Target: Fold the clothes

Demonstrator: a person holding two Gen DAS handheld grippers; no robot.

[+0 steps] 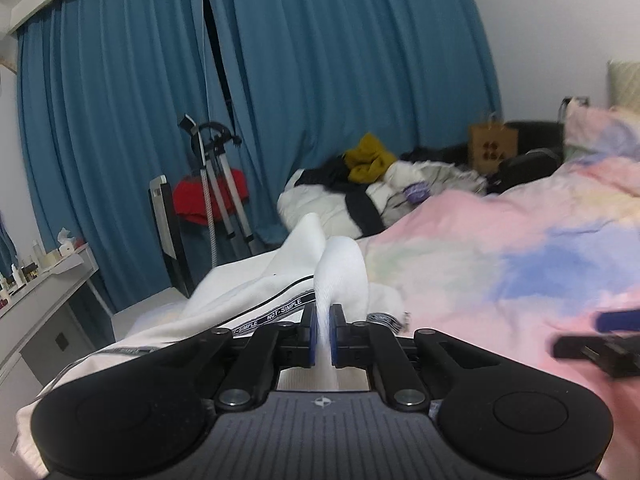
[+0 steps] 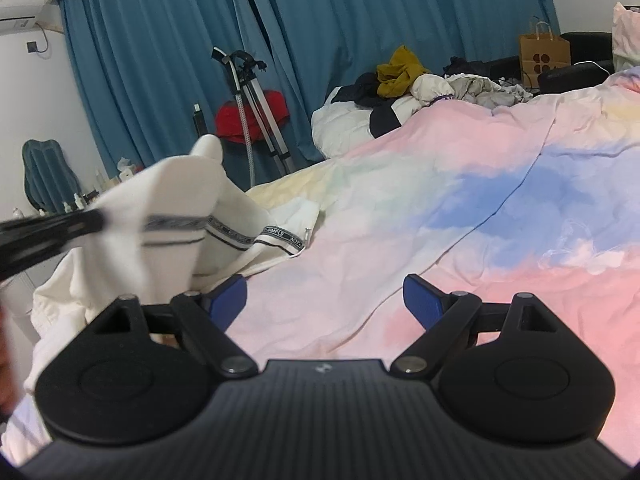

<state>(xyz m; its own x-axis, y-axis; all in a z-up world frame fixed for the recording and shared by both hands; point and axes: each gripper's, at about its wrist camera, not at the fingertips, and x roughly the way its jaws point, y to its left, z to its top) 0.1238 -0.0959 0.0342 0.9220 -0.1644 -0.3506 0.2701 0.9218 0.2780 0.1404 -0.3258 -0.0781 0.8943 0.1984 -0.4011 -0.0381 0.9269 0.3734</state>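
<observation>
1. Fingers first: the left gripper is clamped down tight on a pinched fold of the white garment. You can see the blue pads squeezing a thin ridge of fabric that bulges up just past them. The right gripper is spread wide with nothing between its fingers, just hanging over the bedcover.

2. Where the thing is: the white garment sits at the left edge of the bed, on top of the pastel tie-dye duvet. Part is lifted by the left pinch, the rest trails down in a heap. It has a black-and-white printed trim band running along it.

3. How it'll handle, my guess: soft, light, totally floppy. It drapes and bunches wherever it isn't held, so one pinch point only raises a peak and everything else sags. Looks like a thickish knit, so probably not slippery, and the pads seem to bite fine.

4. Where to grab: I'd send the open right gripper to the trim band or a hem edge near it, since a doubled edge gives more to bite. Two held points spread apart should let the cloth hang flat.

5. Further out: a pile of other clothes sits at the far end of the bed, blue curtains behind.
</observation>
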